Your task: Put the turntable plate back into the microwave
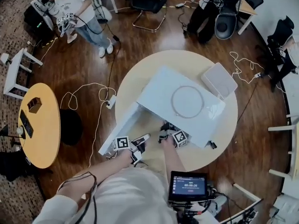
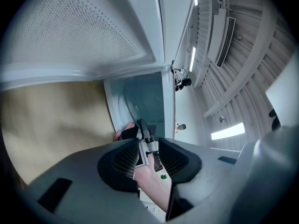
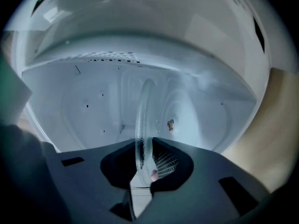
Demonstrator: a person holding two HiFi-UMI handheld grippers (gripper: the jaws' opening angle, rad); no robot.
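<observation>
Your tablet [image 1: 189,186] is closest to the head camera, with its screen lit.

Largest down:
- Round beige surface [image 1: 135,80] carries everything.
- White microwave [image 1: 156,97] stands mid-surface with its cavity facing you.
- Microwave door [image 1: 120,127] is swung fully open to your left. In the left gripper view its perforated inner panel fills the upper left.
- White box [image 1: 218,80] lies on the surface, just beside the microwave's far right corner.
- Thin ring [image 1: 172,102] lies flat on the microwave's top.
- Turntable plate [image 3: 144,120] is clear glass and seen edge-on. Most of it is inside the cavity, with its near rim at the opening. You can't tell from these views whether it touches the cavity floor.
- Right gripper [image 3: 145,148] is at the cavity mouth, jaws narrow and clamped on the plate's near rim. The left gripper view shows your right hand [image 2: 152,178] behind it, and the plate's curved edge running into the cavity.
- Left gripper [image 2: 148,146] has its jaws apart with nothing gripped. It is left of the right gripper, near the door's free end and aimed at the opening. You can't tell whether it touches the door.
</observation>
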